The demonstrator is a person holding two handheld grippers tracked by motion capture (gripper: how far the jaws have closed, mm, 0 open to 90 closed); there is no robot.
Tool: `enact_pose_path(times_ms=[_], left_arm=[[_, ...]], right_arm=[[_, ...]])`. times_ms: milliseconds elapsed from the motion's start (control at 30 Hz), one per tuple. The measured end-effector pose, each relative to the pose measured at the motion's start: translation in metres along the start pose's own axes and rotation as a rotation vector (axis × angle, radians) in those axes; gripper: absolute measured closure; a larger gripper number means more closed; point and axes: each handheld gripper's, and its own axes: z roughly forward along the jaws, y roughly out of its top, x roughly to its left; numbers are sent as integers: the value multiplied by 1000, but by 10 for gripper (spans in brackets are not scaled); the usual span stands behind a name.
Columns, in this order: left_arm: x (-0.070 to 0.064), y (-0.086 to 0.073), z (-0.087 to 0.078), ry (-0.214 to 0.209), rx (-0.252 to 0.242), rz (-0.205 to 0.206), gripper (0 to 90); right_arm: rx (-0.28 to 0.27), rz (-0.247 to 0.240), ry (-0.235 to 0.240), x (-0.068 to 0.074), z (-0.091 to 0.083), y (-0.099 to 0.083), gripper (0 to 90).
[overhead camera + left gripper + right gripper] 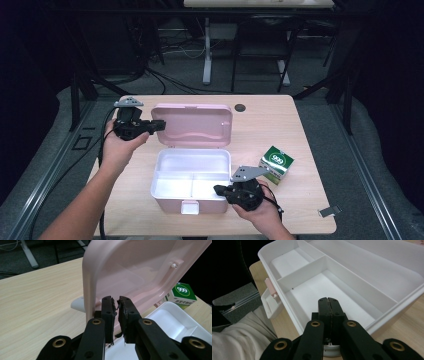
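A pink lunch box [172, 202] stands open mid-table, its lid [192, 125] upright at the back. Its white inner tray [192, 172] has one long compartment and two smaller ones, all empty. My left gripper [161, 124] is at the lid's left edge. In the left gripper view it [117, 300] is shut, with nothing seen between the pads, close against the inner face of the lid [140, 267]. My right gripper [218, 189] is at the box's front right corner. It [328, 300] is shut above a small compartment [322, 296] of the tray.
A green and white carton [276, 164] marked 999 stands right of the box, also seen as the carton [183, 293] past the lid. A metal clip [329, 211] lies near the table's front right corner. A cable hole [240, 107] sits behind the lid. Pink latch [270, 287] at the box front.
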Motion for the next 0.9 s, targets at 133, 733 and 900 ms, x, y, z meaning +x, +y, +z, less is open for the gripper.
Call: enact_pose_path(times_ms=[133, 733, 900], left_arm=[[2, 0, 3, 8, 8, -3, 805], [14, -11, 17, 22, 49, -26, 696], [12, -11, 13, 16, 56, -13, 674]], right_arm=[[-3, 0, 0, 0, 0, 0, 900], [-7, 0, 6, -1, 0, -1, 900], [-11, 0, 11, -1, 0, -1, 900]])
